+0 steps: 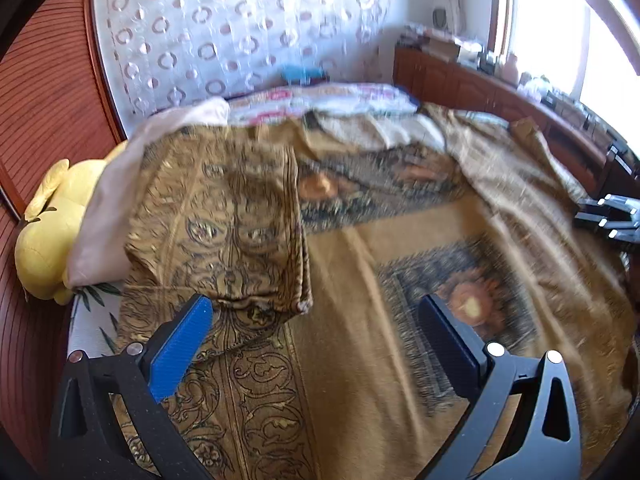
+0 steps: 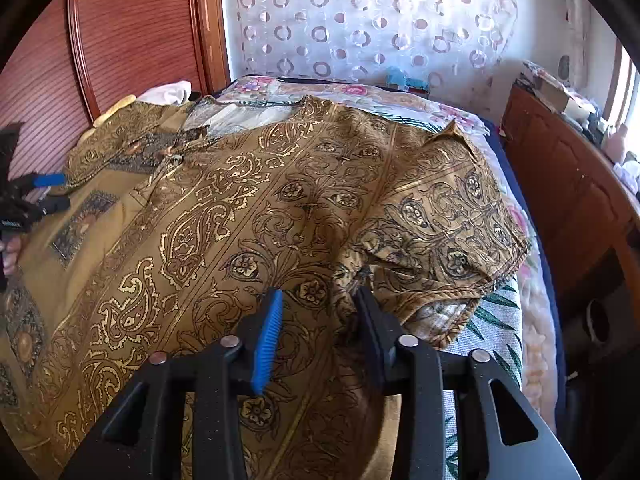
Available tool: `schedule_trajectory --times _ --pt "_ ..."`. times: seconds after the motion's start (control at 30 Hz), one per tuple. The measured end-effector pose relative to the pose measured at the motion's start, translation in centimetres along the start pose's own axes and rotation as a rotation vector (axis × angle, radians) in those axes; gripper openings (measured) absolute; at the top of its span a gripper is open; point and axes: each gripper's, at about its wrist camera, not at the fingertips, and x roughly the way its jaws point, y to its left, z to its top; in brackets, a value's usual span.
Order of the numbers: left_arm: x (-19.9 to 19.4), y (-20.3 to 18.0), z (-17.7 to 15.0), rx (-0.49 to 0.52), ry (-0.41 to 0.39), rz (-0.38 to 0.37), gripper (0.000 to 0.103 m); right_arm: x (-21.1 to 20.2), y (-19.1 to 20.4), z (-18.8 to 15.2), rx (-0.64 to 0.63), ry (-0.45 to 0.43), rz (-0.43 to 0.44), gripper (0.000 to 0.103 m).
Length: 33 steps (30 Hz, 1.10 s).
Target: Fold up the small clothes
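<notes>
A mustard-gold garment with black and gold paisley print lies spread on the bed. One short sleeve is folded over at the left in the left wrist view. The other sleeve lies at the right in the right wrist view. My left gripper is open and empty, just above the cloth beside the folded sleeve. My right gripper is open, its jaws either side of a raised fold near the sleeve's armpit. The left gripper also shows far left in the right wrist view, the right one at the right edge of the left wrist view.
A yellow plush toy and a pale pillow lie at the bed's left side against a wooden panel. A floral bedsheet shows under the garment. A wooden cabinet with clutter stands on the right. A curtain hangs behind.
</notes>
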Motion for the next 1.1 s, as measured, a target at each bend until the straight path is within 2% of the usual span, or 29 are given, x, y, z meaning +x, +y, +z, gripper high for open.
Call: schedule_trajectory --times 0.1,0.3,0.43,0.57,0.77,1.03,1.1 --pt "-1.7 -0.4 0.2 -0.006 -0.053 -0.007 0.103 0.3 0.6 0.2 -0.017 0.003 -0.037 0.045" --pt "-4.5 -1.5 0.6 -0.021 -0.132 -0.033 0.103 -2.5 -0.2 0.9 0.042 -0.079 -0.007 0.045" --pt "-5.4 -3.1 1.2 0.005 -0.173 -0.038 0.103 -3.9 -1.9 1.2 0.062 -0.114 -0.065 0.045" --pt "-6.2 -3.9 1.3 0.015 -0.203 -0.061 0.103 -3.3 -4.3 1.1 0.107 -0.097 -0.12 0.045" --pt "-6.8 -4.4 1.2 0.015 -0.23 -0.072 0.103 0.5 -7.7 1.1 0.209 -0.018 -0.124 0.045" --pt "-7.2 -4.3 1.1 0.009 -0.238 -0.077 0.103 2.8 -8.5 1.5 0.236 0.007 -0.136 0.045" --pt "-7.1 -4.3 1.0 0.005 -0.237 -0.079 0.103 3.0 -8.4 1.7 0.235 0.009 -0.144 0.041"
